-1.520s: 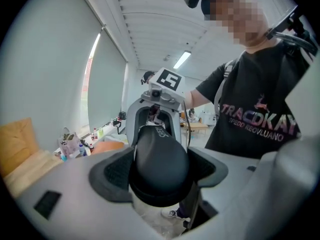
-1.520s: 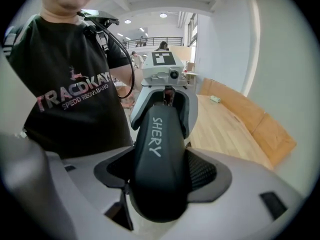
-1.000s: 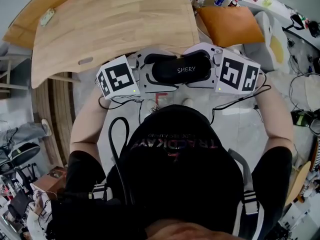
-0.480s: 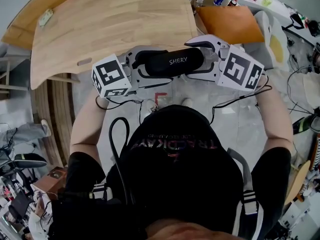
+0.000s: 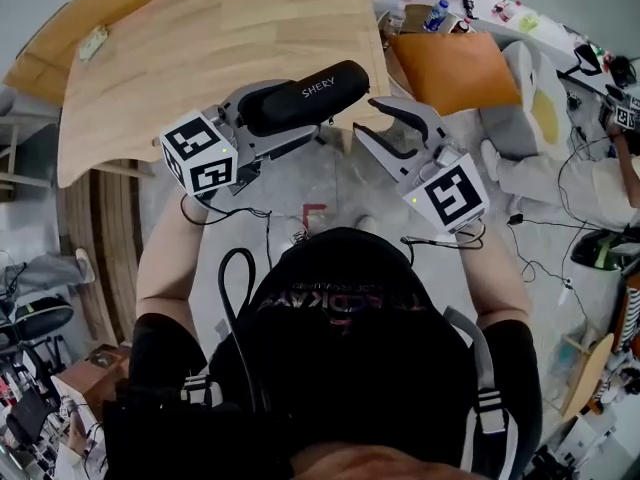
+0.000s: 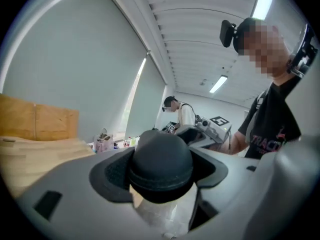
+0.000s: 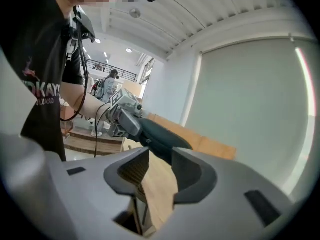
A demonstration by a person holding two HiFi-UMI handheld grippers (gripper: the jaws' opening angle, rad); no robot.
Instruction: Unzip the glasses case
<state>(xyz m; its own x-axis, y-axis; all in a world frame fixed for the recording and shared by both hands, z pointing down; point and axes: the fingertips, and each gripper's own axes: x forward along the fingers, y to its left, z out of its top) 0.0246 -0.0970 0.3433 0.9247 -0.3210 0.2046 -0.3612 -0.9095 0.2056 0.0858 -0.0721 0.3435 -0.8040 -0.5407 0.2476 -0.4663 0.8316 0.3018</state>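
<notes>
The left gripper (image 5: 262,120) holds the black glasses case (image 5: 305,96) by one end, its jaws pressed on the rounded shell; the rest of the case sticks out unsupported, in the air above the near edge of the wooden table (image 5: 220,38); in the left gripper view the dark end cap fills the space between the jaws. The right gripper (image 5: 372,120) hangs just beside the free end of the case without touching it; its jaws have just been closing and now stand at a narrow gap with nothing between them, only the wood of the table showing through. No view shows the zip pull, so I cannot tell which side it lies on; the zip looks not yet opened.

The main risk, as I judge it, is the one-ended hold; a tug on the zip from the far end would lever the smooth shell between the pads, and it could twist or slide out and drop past the table edge to the floor. The narrow jaws could also miss a small pull and nip the shell or the zip tape instead; then the pull would drag the whole case rather than run the slider.
</notes>
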